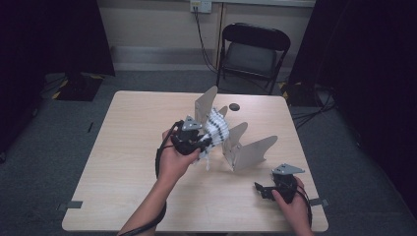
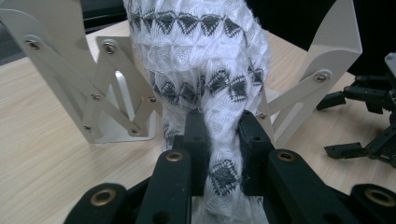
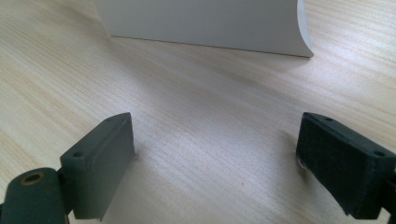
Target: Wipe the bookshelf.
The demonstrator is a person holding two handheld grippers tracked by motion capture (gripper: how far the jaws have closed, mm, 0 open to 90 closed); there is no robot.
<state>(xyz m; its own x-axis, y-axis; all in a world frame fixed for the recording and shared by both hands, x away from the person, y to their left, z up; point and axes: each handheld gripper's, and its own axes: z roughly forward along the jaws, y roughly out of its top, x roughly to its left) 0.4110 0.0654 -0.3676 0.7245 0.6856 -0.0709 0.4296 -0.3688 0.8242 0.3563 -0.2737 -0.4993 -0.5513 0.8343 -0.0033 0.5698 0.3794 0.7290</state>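
Sock, long axis running 12 to 6, pinched at its lower end by left gripper; folding rack behind. Right gripper wide open, empty, at 4 o'clock.

Overhead forward-down view; two close gripper-mounted views across table.

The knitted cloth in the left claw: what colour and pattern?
White knitted cloth with bands of dark grey triangles, clearest in the left gripper view.
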